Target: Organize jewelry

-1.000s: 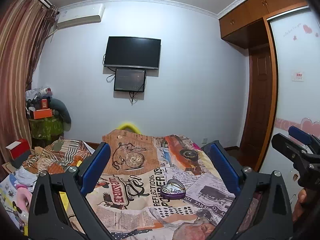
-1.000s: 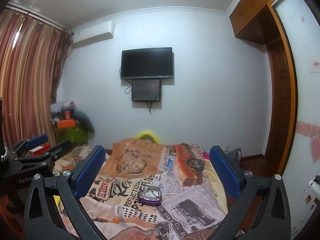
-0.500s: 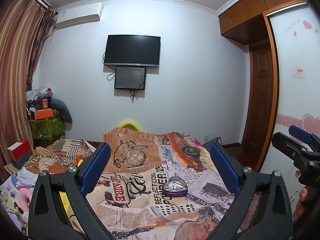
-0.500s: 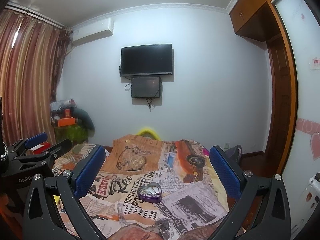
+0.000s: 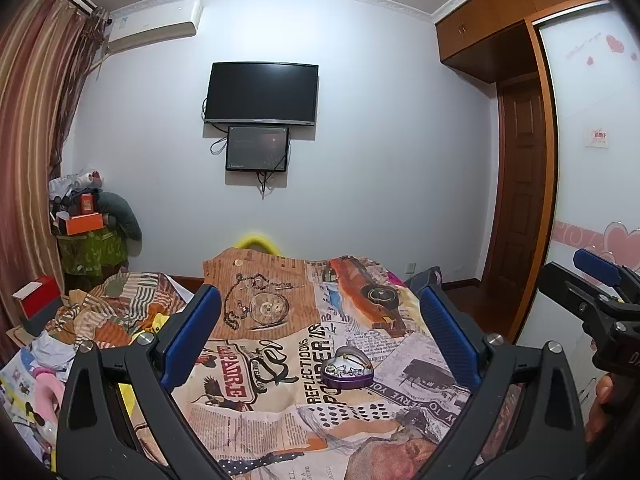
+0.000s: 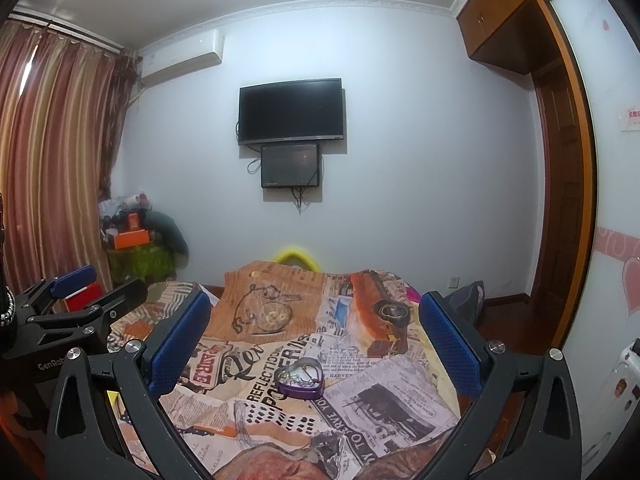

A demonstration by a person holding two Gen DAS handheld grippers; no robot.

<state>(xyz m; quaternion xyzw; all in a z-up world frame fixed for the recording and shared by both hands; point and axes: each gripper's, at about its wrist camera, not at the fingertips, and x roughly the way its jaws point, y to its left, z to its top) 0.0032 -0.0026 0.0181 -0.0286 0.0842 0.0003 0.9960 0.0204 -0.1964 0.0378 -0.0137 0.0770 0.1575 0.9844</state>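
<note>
On the bed, spread with a newspaper-print bedcover (image 5: pixel 280 364), a purple heart-shaped tin (image 5: pixel 347 368) sits open with small silvery jewelry (image 6: pixel 298 377) heaped inside; single pieces are too small to tell apart. Going left to right in the left wrist view: striped curtains (image 5: pixel 28 128) hang at the far left, with a red box (image 5: pixel 36 298) below them and a green stand piled with an orange box (image 5: pixel 84 222) and other clutter in the corner. A rumpled striped blanket (image 5: pixel 116 308) lies on the bed's left side. The left gripper (image 5: pixel 320 336) hovers above the bed with its blue-padded fingers spread wide and nothing between them; the tin lies ahead of it, nearer the right finger, with bare cover all around and nothing in the way. On the far wall a dark television (image 5: pixel 262 94) hangs over a smaller screen (image 5: pixel 257 149), and an air conditioner (image 5: pixel 154 26) is mounted up to the left. A yellow curved object (image 5: pixel 256 240) peeks over the bed's far edge. Further right stand a wooden door (image 5: pixel 520 208) and a white wardrobe panel with pink hearts (image 5: pixel 592 120). The right gripper (image 6: pixel 316 328) is likewise spread and empty, the tin just left of centre between its fingers.
</note>
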